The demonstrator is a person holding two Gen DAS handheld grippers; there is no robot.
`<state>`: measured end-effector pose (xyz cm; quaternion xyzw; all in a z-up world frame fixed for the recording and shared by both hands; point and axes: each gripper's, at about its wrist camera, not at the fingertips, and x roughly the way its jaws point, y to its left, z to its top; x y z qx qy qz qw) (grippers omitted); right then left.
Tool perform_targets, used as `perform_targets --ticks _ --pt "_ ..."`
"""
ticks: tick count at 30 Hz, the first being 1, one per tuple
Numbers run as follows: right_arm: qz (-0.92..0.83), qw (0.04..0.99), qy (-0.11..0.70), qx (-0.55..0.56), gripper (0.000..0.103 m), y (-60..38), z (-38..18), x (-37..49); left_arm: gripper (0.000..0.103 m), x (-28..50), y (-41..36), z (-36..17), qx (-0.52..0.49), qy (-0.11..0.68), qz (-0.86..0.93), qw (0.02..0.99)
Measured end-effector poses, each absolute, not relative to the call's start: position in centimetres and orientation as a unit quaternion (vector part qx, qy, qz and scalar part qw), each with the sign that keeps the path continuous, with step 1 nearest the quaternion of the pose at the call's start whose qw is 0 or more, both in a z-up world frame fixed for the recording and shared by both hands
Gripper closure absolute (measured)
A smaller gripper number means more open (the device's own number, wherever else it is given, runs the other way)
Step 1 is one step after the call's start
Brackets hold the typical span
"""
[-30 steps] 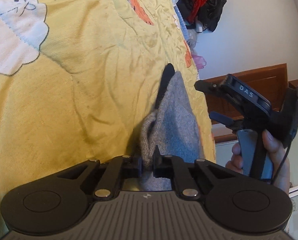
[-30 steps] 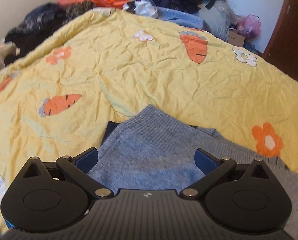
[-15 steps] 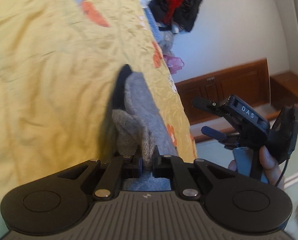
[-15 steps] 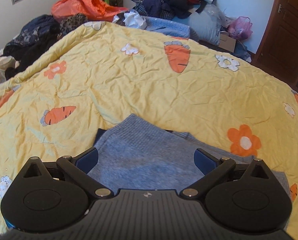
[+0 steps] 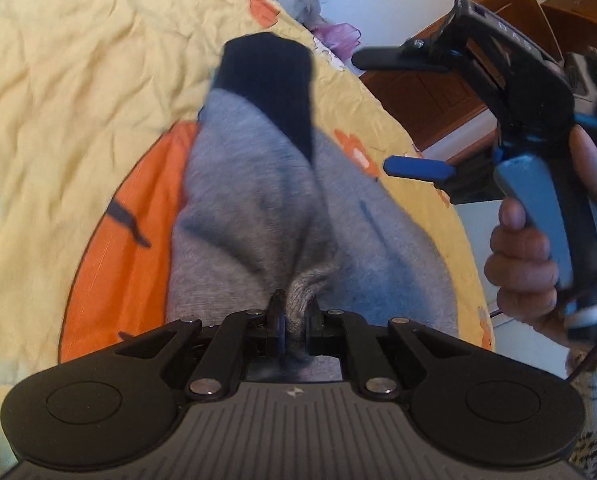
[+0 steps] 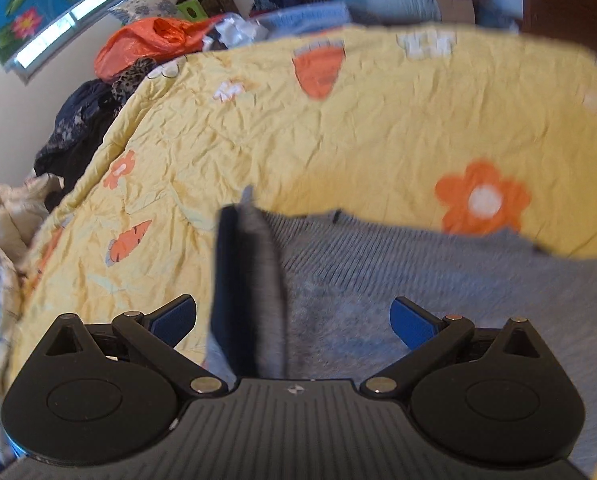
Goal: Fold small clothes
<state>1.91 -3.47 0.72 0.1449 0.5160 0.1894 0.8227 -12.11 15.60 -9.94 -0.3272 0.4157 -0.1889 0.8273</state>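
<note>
Left gripper [image 5: 294, 322]: clamping a bunched fold of the grey garment [image 5: 258, 208], lifting it off the yellow quilt [image 5: 78, 100].
Right gripper [image 6: 292, 320]: gaping wide, gripping nothing, hovering over the grey knit.
Garment: partly hanging, partly lying on the quilt, dark lining [image 5: 274, 76] showing.
Risk: small pinch is probably slipping; one-sided pull is likely skewing the fold.

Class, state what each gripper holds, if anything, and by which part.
Left gripper pinches a bunched fold of the grey garment. Right gripper is open, holding nothing.
</note>
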Motion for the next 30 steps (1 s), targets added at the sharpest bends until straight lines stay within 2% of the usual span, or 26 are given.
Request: perform_targets --ticks 8,11,13,16,17,18,24,30 --pt "0.266 0.786 0.508 0.229 0.004 -2.2 -1.4 5.3 0.095 -11.7 16.7 -10.5 -0.348 0.417 -0.199 0.816" --pt "0.277 0.781 0.51 0.231 0.008 -0.9 -1.7 6.6 0.095 -12.7 17.0 -10.7 -0.359 0.413 -0.203 0.812" --pt "0.272 0.785 0.518 0.203 0.016 0.3 -2.1 7.3 0.095 -13.7 17.4 -10.5 -0.362 0.413 -0.205 0.81" --pt "0.275 0.788 0.529 0.156 0.044 2.1 -2.8 7.6 0.095 -12.8 17.4 -10.7 -0.365 0.413 -0.205 0.809" --pt "0.274 0.79 0.53 0.141 0.07 2.5 -2.8 7.4 0.095 -12.8 17.4 -10.7 -0.367 0.413 -0.206 0.808" --pt "0.265 0.792 0.534 0.134 0.086 2.6 -3.0 7.2 0.095 -12.8 17.4 -10.8 -0.369 0.413 -0.207 0.807" --pt "0.253 0.803 0.521 0.142 0.087 2.4 -2.8 6.5 0.094 -12.6 18.1 -11.4 -0.392 0.408 -0.213 0.797" --pt "0.244 0.826 0.483 0.158 0.088 1.6 0.5 5.2 0.094 -13.6 18.3 -10.0 -0.389 0.382 -0.229 0.807"
